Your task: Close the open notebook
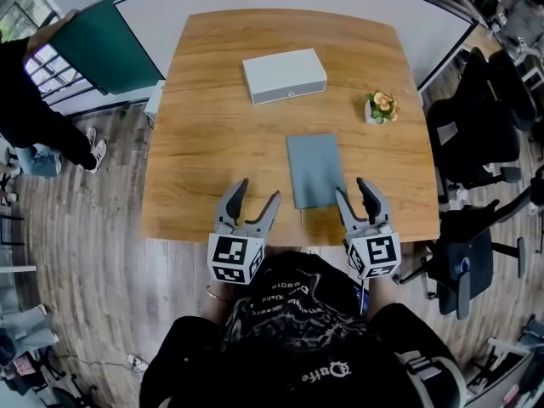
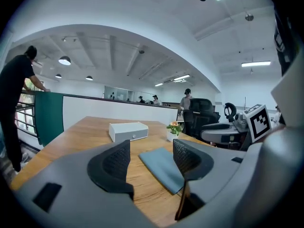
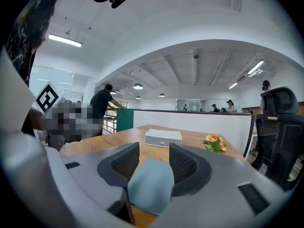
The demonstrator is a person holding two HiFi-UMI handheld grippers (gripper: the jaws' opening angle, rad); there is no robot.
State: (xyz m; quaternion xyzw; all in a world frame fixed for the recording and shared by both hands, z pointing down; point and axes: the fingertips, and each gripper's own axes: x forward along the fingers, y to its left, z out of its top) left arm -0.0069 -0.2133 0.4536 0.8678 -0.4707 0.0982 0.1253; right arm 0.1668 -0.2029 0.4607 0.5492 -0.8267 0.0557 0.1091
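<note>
Notebook (image 1: 315,170) lies shut by the desk's (image 1: 212,100) near edge, so we judge nothing left; left gripper (image 1: 258,190) and right gripper (image 1: 352,187) spread, empty

My left gripper (image 2: 151,152) fills the lower frame, its jaws standing apart and pinching nothing. Through the gap, low centre, I see the closed blue-grey notebook (image 2: 160,169) lying flat on the wooden table (image 2: 80,133). Beyond it, mid-frame, sit a white box (image 2: 128,130) and a small flower pot (image 2: 173,130)
</note>
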